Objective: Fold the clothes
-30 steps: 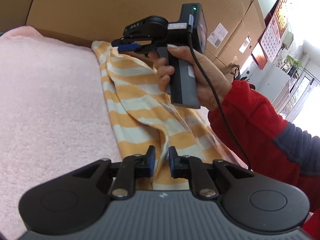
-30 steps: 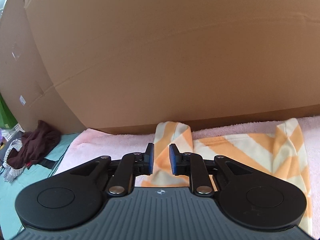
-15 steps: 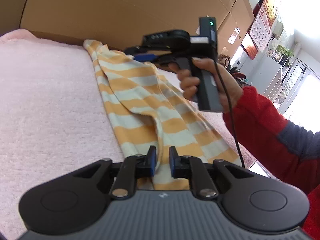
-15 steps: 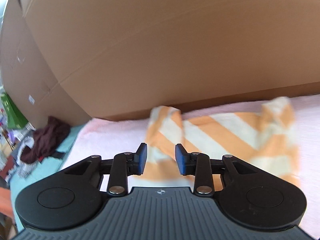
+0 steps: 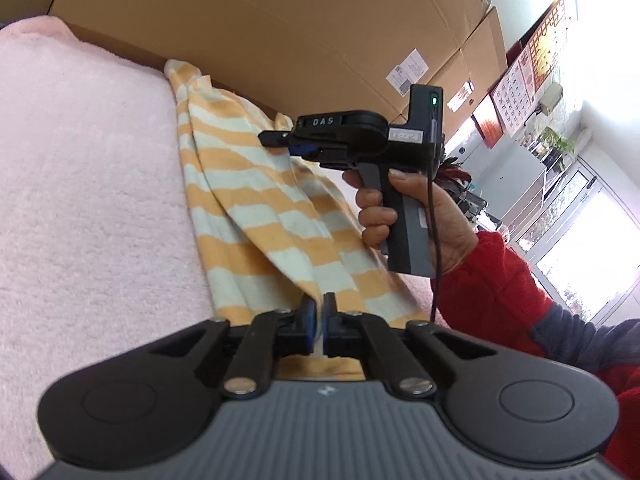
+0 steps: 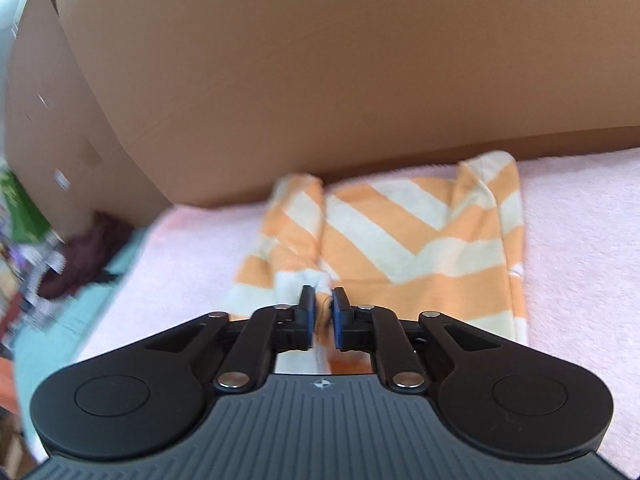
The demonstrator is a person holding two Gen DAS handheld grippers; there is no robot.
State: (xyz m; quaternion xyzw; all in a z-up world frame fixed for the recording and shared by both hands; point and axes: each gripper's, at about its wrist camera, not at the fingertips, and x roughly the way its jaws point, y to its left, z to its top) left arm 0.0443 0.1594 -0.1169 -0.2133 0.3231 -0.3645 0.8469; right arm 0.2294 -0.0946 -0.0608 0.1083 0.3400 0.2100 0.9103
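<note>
An orange-and-white striped garment [image 5: 248,200] lies stretched along a pink towel [image 5: 80,200]. My left gripper [image 5: 319,320] is shut on a raised ridge of cloth at the garment's near end. A hand [image 5: 420,208] in a red sleeve holds my right gripper [image 5: 286,142] low over the garment's far part. In the right wrist view, the right gripper [image 6: 323,308] has its jaws closing, and a bunched fold of the garment [image 6: 400,248] sits pinched between the pads. That view is blurred.
Large cardboard boxes [image 6: 320,80] wall off the towel's far edge [image 5: 280,20]. A pile of dark clothes [image 6: 88,248] lies on a teal sheet [image 6: 60,320] left of the towel [image 6: 580,260]. Glass doors and a calendar show at the right of the left wrist view.
My left jaws have closed tight on the cloth ridge. The right gripper opened, slid back along the garment away from the boxes, and is narrowing on a fold again.
</note>
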